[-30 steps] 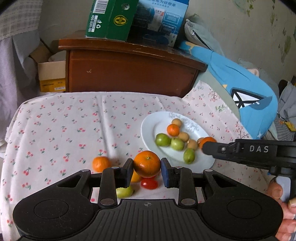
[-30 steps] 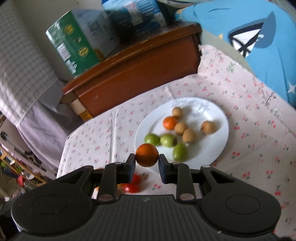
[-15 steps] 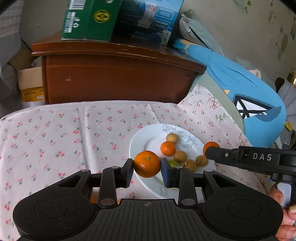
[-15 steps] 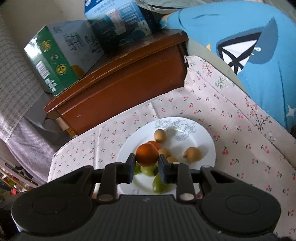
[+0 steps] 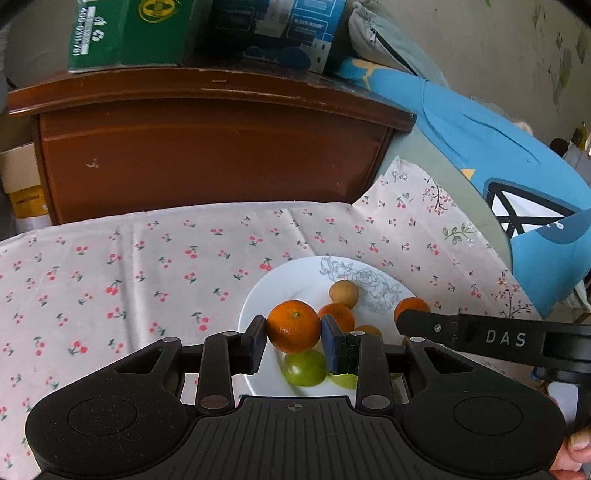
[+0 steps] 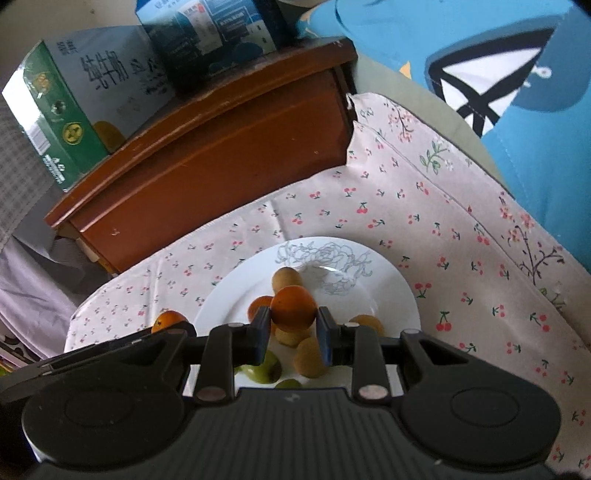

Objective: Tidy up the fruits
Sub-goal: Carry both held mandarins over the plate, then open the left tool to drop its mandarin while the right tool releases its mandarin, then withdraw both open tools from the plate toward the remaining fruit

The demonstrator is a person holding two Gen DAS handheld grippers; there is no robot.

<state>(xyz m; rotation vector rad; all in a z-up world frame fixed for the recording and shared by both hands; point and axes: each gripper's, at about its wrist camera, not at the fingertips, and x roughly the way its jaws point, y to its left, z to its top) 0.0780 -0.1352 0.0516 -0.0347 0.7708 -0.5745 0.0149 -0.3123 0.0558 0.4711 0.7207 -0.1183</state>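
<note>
My left gripper (image 5: pixel 294 334) is shut on a mandarin orange (image 5: pixel 293 328) and holds it over the near left part of the white plate (image 5: pixel 295 280). On the plate lie a brown fruit (image 5: pixel 343 293), an orange (image 5: pixel 338 315) and green fruits (image 5: pixel 304 367). My right gripper (image 6: pixel 293 321) is shut on a second orange (image 6: pixel 293 308) above the middle of the plate (image 6: pixel 384 295), over brown fruits (image 6: pixel 310 356) and a green one (image 6: pixel 264 367). From the left wrist the right gripper (image 5: pixel 406 332) shows at the plate's right side.
The plate rests on a cherry-print cloth (image 5: pixel 110 277). Behind it stands a brown wooden cabinet (image 5: pixel 207 147) with a green carton (image 5: pixel 122 33) and a blue box (image 5: pixel 273 26) on top. A blue cushion (image 5: pixel 480 147) lies along the right edge. A hand (image 5: pixel 576 443) grips the right tool.
Both grippers have moved forward and slightly down over the plate, each still holding its orange. The loose fruits on the cloth at the left have dropped out of view.
</note>
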